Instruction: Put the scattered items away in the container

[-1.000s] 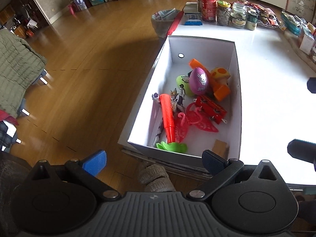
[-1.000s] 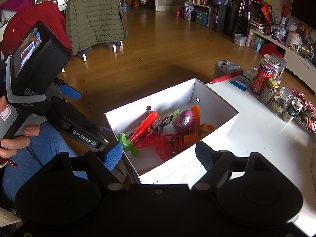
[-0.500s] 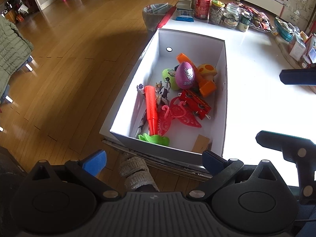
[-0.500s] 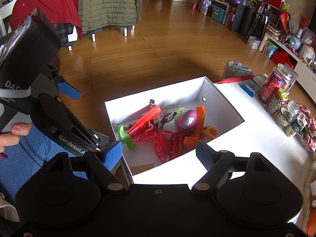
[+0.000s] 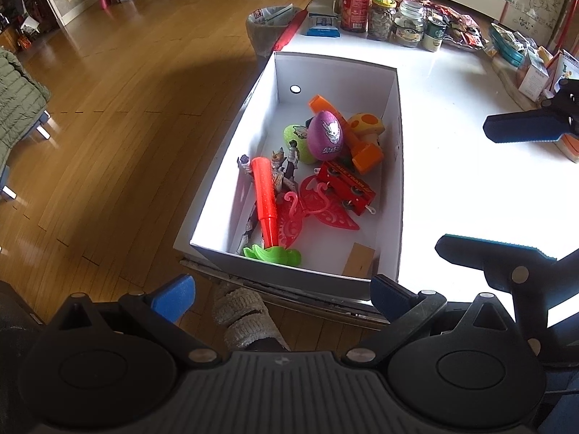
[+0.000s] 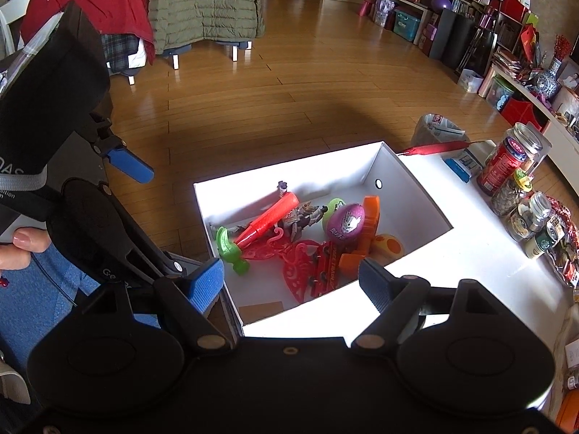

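Left wrist view: the white box (image 5: 394, 166) of toys lies just beyond the left claw (image 5: 282, 291), released and empty.

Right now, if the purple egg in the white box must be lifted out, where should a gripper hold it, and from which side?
Grip the purple egg across its narrower middle, coming straight down from above. It lies on top of the pile in the white box, with its upper surface exposed, while the green egg and orange toy crowd its sides. It is smooth and rounded, so it may slip.

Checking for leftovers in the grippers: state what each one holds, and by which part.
Nothing is held. The left gripper and right gripper are both open with nothing between their fingers; the toys lie in the white box.
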### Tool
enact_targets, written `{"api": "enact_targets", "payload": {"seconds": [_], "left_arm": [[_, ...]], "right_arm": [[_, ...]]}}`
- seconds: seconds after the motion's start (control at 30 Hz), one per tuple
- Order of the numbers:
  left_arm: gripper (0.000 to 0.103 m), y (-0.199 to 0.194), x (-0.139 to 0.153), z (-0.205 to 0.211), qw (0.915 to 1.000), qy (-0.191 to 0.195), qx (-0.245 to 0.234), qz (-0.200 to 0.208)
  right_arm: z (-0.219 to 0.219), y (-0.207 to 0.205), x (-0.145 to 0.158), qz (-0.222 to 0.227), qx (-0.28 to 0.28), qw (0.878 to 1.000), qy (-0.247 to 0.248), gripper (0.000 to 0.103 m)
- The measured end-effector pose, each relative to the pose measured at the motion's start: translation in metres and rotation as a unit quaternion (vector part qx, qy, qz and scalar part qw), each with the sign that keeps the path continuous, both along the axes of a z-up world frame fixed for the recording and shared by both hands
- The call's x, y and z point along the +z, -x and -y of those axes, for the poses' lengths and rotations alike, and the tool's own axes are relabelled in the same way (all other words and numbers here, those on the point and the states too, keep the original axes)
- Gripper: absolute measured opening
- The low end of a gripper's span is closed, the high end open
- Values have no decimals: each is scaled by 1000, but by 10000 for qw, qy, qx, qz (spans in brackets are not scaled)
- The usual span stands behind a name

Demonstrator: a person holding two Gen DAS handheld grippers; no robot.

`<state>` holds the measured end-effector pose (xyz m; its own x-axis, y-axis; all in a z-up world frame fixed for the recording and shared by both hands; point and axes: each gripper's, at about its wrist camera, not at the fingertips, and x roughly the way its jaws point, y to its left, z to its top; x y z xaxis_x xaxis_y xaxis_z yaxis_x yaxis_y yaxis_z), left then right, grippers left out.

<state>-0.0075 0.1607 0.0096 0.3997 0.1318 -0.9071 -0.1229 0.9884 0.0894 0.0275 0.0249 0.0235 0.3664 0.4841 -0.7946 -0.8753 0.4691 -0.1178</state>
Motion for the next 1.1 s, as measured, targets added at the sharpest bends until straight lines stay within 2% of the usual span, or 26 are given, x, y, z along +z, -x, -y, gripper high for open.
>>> {"api": "enact_targets", "payload": {"seconds": [0.13, 0.33, 0.53, 1.1], "left_arm": [[103, 0, 0, 1, 10000, -80, -23, 5], [103, -1, -1, -5, 9999, 160, -20, -6], [102, 1, 0, -1, 10000, -68, -19, 69], [102, -1, -1, -1, 10000, -31, -23, 38]], "right_arm": [[-1, -1, 0, 5, -6, 10000, -4, 79], [-2, -1, 0, 9, 2, 10000, -12, 79], [-5, -1, 0, 10, 19, 10000, 2, 79], [-7, -1, 0, 18, 27, 10000, 29, 79]]}}
